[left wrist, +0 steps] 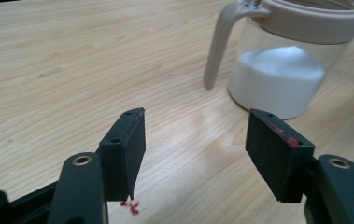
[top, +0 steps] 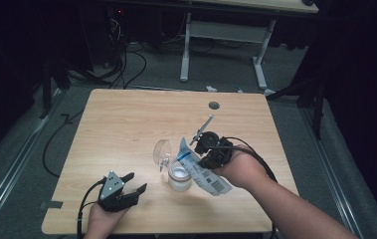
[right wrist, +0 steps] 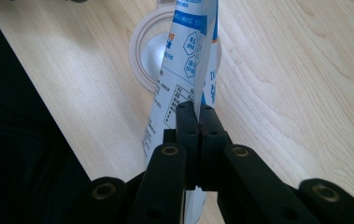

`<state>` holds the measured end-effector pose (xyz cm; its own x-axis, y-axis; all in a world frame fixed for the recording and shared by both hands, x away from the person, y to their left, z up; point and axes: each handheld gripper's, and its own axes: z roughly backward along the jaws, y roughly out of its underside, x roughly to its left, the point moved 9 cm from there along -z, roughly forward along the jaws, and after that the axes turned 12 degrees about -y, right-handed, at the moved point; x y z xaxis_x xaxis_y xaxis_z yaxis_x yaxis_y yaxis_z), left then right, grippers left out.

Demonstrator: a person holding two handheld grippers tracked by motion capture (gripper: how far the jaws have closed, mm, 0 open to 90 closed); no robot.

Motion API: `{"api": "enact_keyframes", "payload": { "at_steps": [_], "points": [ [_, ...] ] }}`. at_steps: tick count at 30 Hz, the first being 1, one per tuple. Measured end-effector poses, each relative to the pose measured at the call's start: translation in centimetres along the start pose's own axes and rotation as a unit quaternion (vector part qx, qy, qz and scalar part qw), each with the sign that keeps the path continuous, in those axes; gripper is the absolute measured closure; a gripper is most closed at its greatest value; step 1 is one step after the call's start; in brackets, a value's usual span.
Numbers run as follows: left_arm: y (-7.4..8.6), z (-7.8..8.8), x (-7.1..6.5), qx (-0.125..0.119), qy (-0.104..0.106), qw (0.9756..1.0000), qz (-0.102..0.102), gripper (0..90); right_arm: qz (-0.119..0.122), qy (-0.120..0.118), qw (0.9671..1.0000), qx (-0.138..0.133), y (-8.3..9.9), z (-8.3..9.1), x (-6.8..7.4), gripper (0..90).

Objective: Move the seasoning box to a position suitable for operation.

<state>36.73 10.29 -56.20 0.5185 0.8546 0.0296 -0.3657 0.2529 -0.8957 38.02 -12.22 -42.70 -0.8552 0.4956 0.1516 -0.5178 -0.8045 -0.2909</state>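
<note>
The right gripper (top: 207, 149), just right of the middle of the high view, is squeezing a white and blue bag (top: 199, 169). Its jaws are pressed tight together on the thin bag, as the right gripper view shows (right wrist: 196, 122). The bag is leaning over a clear jar (top: 180, 178) that is standing on the wooden table (top: 126, 129). The jar's round lid (top: 162, 152) is tipped up and open at the back.

In the left gripper view the jar (left wrist: 282, 70) is sitting in the upper right of the frame, with a beige rim and a beige handle (left wrist: 219, 46). White powder (left wrist: 277, 79) is already filling the lower part of the jar, piled up in a little hill.

The left gripper (top: 132, 185) is sitting at the lower left of the high view, apart from the jar. Its jaws are standing wide apart with nothing between them.

It looks like some of the powder is already poured in. I cannot tell whether powder is falling right now, or how much is left in the bag. What is probably left is to finish pouring, put the bag down and shut the lid. The left gripper looks free to steady the jar or push the lid down.
</note>
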Motion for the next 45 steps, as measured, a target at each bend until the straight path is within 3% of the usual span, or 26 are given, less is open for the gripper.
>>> {"api": "enact_keyframes", "payload": {
  "at_steps": [7, 16, 28, 34, 45],
  "points": [
    [-0.2, 0.1, 0.4, -0.005, 0.008, 0.9996, 0.026, 38.1, -0.011, 0.007, 0.9999, -0.005, 1.0, 0.4, -1.2, 89.7],
    [-0.3, 0.2, 0.4, -0.008, 0.005, 0.9998, 0.016, 37.7, -0.024, 0.018, 0.9995, -0.004, 2.3, 0.6, -2.8, 89.7],
    [-0.5, 0.4, 0.9, -0.003, 0.023, 0.9991, 0.034, 40.5, -0.048, 0.044, 0.9978, 0.008, 3.8, 0.6, -5.9, 89.7],
    [-0.4, 0.3, 1.0, -0.010, 0.005, 0.9998, 0.017, 34.2, -0.070, 0.050, 0.9963, 0.000, 4.1, 1.2, -7.7, 89.7],
    [-0.2, 0.4, 0.7, -0.010, 0.020, 0.9998, -0.003, 33.8, -0.101, 0.060, 0.9930, -0.016, 4.3, 1.6, -10.2, 89.7]
  ]
}}
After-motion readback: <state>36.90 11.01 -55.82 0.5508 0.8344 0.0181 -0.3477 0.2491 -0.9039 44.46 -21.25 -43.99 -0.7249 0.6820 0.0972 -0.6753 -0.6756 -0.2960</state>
